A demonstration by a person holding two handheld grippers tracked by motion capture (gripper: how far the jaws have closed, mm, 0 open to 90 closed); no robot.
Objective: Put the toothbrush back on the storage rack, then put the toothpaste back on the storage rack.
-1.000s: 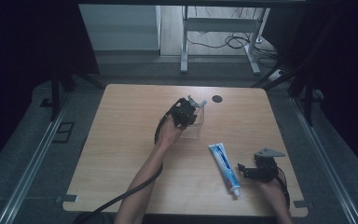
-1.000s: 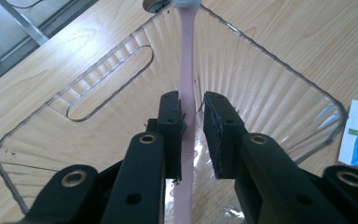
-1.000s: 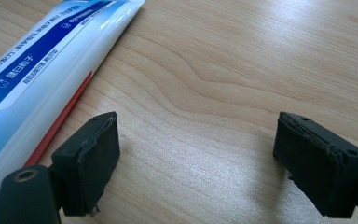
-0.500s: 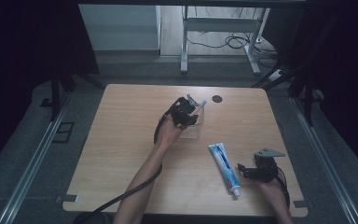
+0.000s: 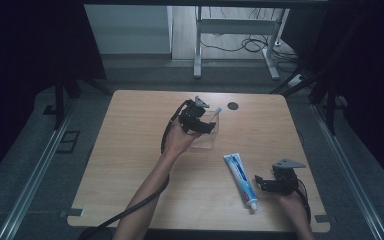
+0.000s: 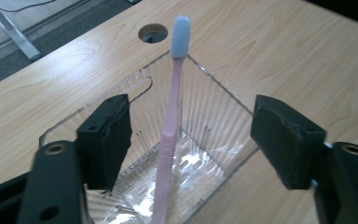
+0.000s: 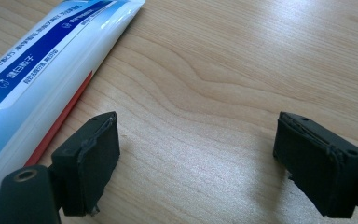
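Note:
A pink toothbrush (image 6: pixel 172 121) with a pale blue head stands upright in a clear ribbed plastic box (image 6: pixel 214 107), leaning on its far corner. My left gripper (image 6: pixel 193 135) hovers over the box with a jaw on each side of the handle, neither touching it. Its jaws have just been opening, and the brush stands free between them. In the high view the left gripper (image 5: pixel 200 120) is above the box (image 5: pixel 207 137) at mid-table. My right gripper (image 5: pixel 261 183) rests open on the wood beside a blue and white toothpaste tube (image 5: pixel 240 175), with nothing between its jaws (image 7: pixel 42 70).
A round cable hole (image 5: pixel 233 105) lies in the tabletop just behind the box. The wooden table (image 5: pixel 130 150) has bare surface to the left and at the far right. A desk frame and cables stand on the floor beyond.
My left gripper has risen a little above the box. The right gripper and the toothpaste tube have stayed put.

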